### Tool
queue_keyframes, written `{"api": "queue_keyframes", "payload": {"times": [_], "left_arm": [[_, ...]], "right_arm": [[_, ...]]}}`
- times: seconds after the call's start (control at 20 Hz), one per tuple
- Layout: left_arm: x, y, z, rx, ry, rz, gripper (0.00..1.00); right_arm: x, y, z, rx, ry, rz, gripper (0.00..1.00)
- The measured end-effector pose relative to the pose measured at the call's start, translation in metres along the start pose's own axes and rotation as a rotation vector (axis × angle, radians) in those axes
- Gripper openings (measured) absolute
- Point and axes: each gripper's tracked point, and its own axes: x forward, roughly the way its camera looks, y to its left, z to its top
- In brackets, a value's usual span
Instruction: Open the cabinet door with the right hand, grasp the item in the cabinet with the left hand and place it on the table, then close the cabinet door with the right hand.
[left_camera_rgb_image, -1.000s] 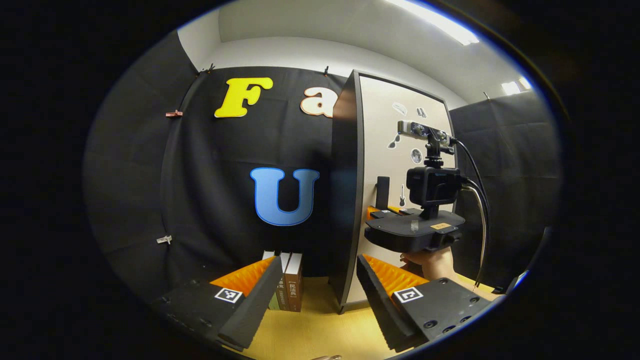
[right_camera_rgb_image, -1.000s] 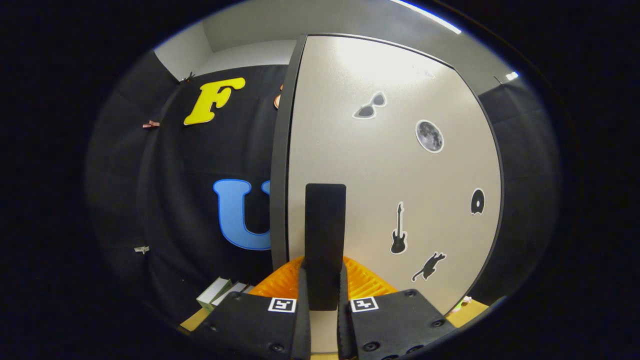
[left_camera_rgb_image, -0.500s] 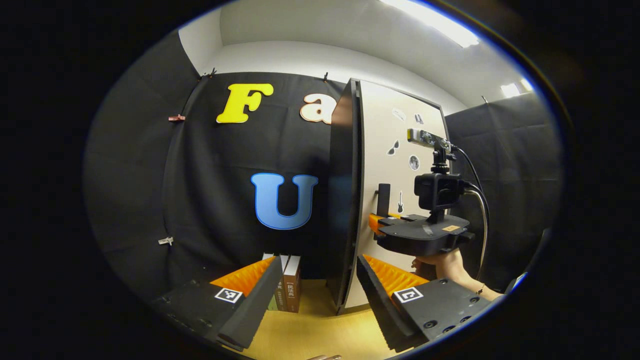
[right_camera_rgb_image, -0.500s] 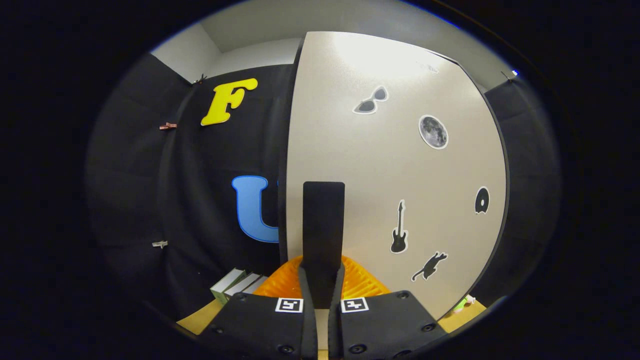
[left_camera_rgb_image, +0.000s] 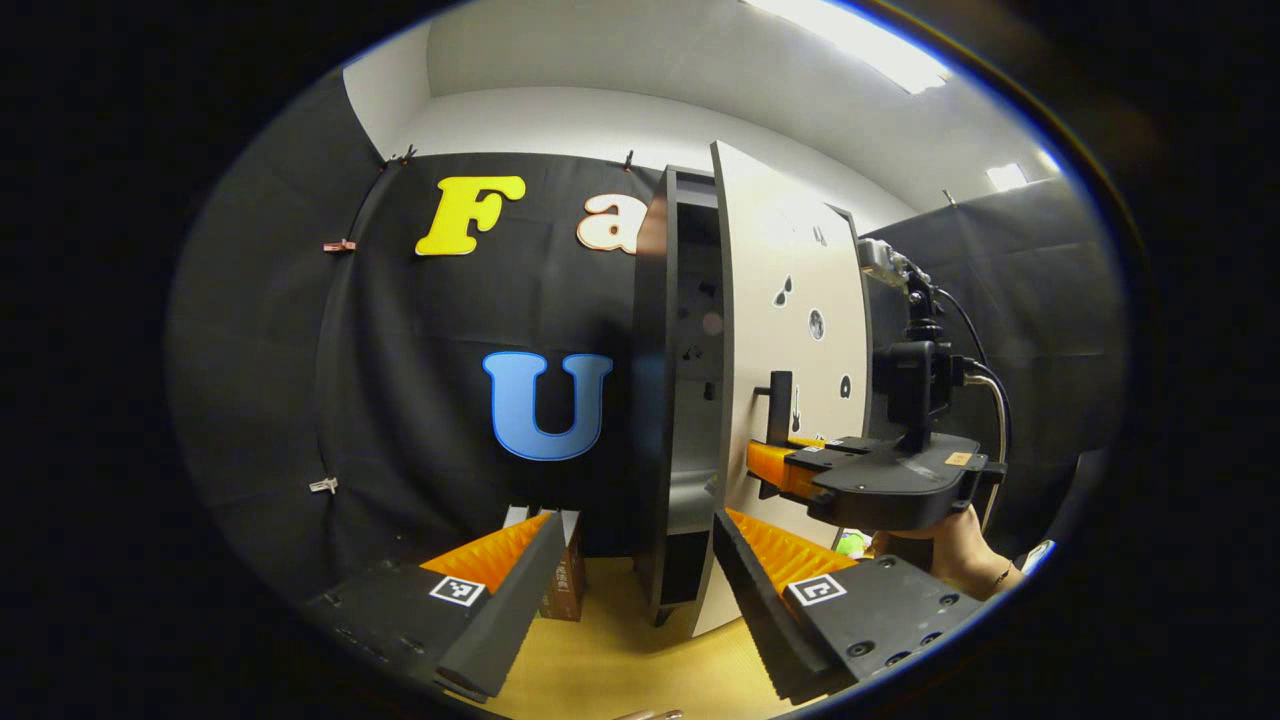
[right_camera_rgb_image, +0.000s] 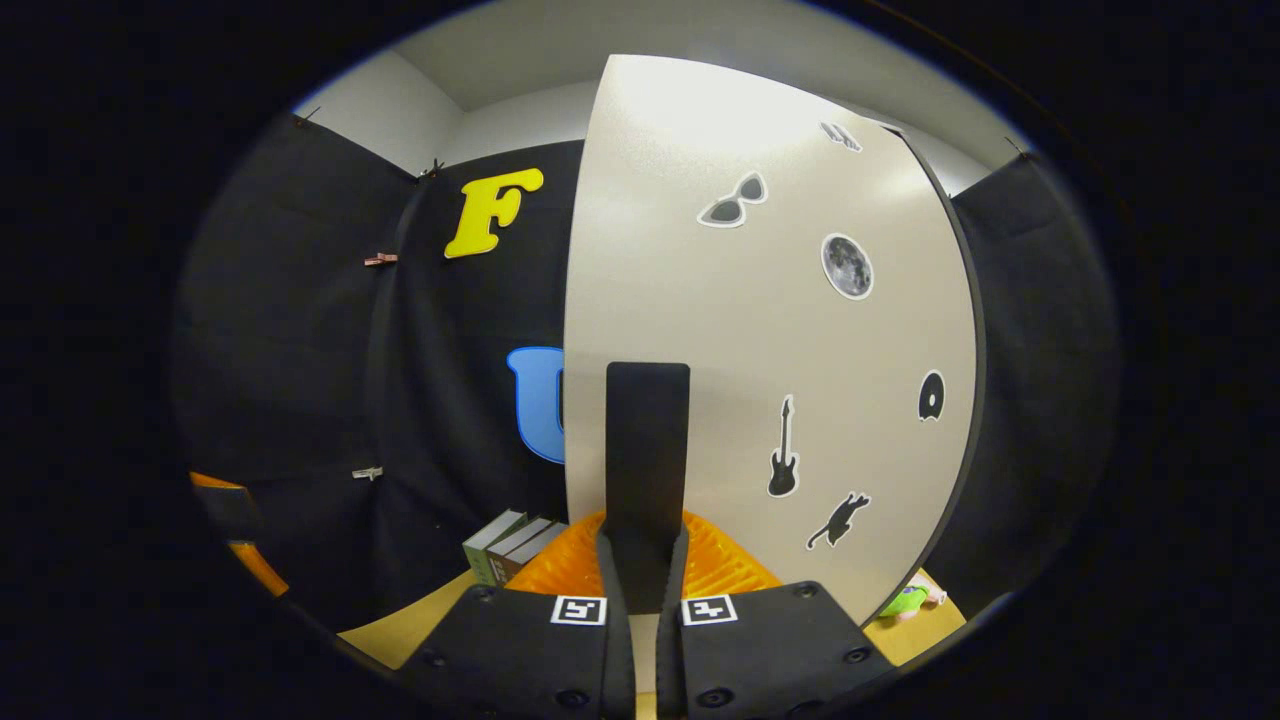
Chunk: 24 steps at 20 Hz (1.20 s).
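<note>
The tall dark cabinet (left_camera_rgb_image: 655, 380) stands on the wooden table, its beige stickered door (left_camera_rgb_image: 790, 330) swung partly out, leaving a gap onto dim shelves (left_camera_rgb_image: 695, 400). I cannot make out any item inside. My right gripper (left_camera_rgb_image: 775, 468), held by a hand (left_camera_rgb_image: 960, 560), is shut on the black vertical door handle (left_camera_rgb_image: 780, 395). In the right gripper view the handle (right_camera_rgb_image: 647, 450) sits between my right gripper's (right_camera_rgb_image: 645, 545) fingers against the door (right_camera_rgb_image: 760, 300). My left gripper (left_camera_rgb_image: 635, 520) is open and holds nothing, low in front of the cabinet's left edge.
Several books (left_camera_rgb_image: 555, 580) stand at the back wall left of the cabinet, also the books (right_camera_rgb_image: 510, 545) in the right gripper view. A small green object (right_camera_rgb_image: 905, 600) lies on the table (right_camera_rgb_image: 410, 625) right of the door. Bare tabletop (left_camera_rgb_image: 620, 660) lies below my left gripper.
The door has swung outward with my right gripper on the handle, and the cabinet's inside now shows in the left gripper view. My left gripper stays open and has barely moved.
</note>
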Motion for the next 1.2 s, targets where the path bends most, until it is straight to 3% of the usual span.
{"api": "queue_keyframes", "payload": {"times": [0.35, 0.6, 0.9, 1.2], "left_arm": [[-0.021, -0.033, 0.001, 0.016, -0.006, 0.001, 0.94], [-0.021, -0.061, 0.004, 0.028, -0.011, -0.057, 0.94], [-0.015, -0.089, 0.003, 0.038, -0.015, -0.153, 0.94], [-0.014, -0.118, 0.002, 0.056, -0.031, -0.250, 0.94]], "right_arm": [[-0.026, -0.011, 0.000, -0.004, 0.007, 0.025, 0.12], [-0.044, -0.020, 0.001, -0.012, 0.013, 0.017, 0.12], [-0.065, -0.040, 0.003, -0.010, 0.005, -0.050, 0.12], [-0.082, -0.067, 0.007, -0.028, -0.007, -0.163, 0.12]]}}
